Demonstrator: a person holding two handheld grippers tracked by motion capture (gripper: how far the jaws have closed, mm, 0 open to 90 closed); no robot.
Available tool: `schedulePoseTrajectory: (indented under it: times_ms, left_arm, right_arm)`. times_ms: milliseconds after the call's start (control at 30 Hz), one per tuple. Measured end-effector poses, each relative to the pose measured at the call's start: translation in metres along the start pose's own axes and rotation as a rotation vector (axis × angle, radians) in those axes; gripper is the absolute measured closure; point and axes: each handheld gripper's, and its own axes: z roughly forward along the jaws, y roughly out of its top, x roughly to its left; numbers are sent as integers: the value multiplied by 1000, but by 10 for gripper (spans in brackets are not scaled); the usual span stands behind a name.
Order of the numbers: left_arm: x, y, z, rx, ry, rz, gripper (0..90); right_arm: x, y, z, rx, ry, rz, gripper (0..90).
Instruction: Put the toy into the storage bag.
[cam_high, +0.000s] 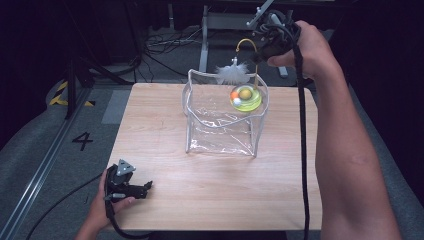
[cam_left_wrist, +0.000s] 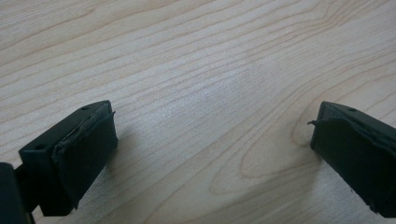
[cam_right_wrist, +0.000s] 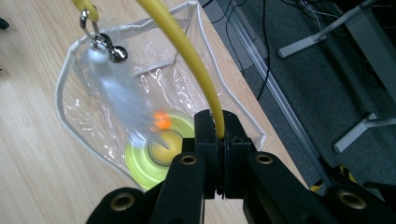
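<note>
I have the right gripper (cam_right_wrist: 223, 140) up at the far right of the tabletop (cam_high: 165, 200), its fingers clamped tight on the thin yellow wire (cam_right_wrist: 191, 53) of a cat toy (cam_high: 245, 92). The wire rises from between the fingers and bends over in a hook. From its tip, on a small metal clasp with a little bell (cam_right_wrist: 117, 53), hangs a white feather (cam_high: 232, 74), fluffy and a bit blurred in the right gripper view. At the wire's lower end sits a round translucent yellow-green base (cam_high: 246, 99), a shallow disc with an orange ball (cam_high: 234, 94) and a white ball beside a duller yellow hub.

The toy hangs at the far right corner of a clear plastic bag (cam_high: 220, 127) with white piping, which stands open-topped around the middle of the tabletop. The base is at the level of the bag's rim; whether it touches the rim I cannot tell.

My left gripper (cam_high: 141, 189) rests on the near left of the tabletop, its fingers (cam_left_wrist: 84, 154) wide apart with nothing between them but bare pale wood.
</note>
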Motion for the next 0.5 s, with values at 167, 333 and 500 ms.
schedulePoseTrajectory:
  times_ms: [167, 333, 500]
  left_arm:
    - [0, 0, 0, -3, 3, 2, 7]
    - [0, 0, 0, -4, 4, -1, 8]
    - [0, 0, 0, -2, 2, 3, 8]
  right_arm:
    - [3, -1, 20, 10, 5, 4, 880]
    - [7, -5, 40, 37, 22, -2, 880]
    - [11, -15, 56, 44, 47, 4, 880]
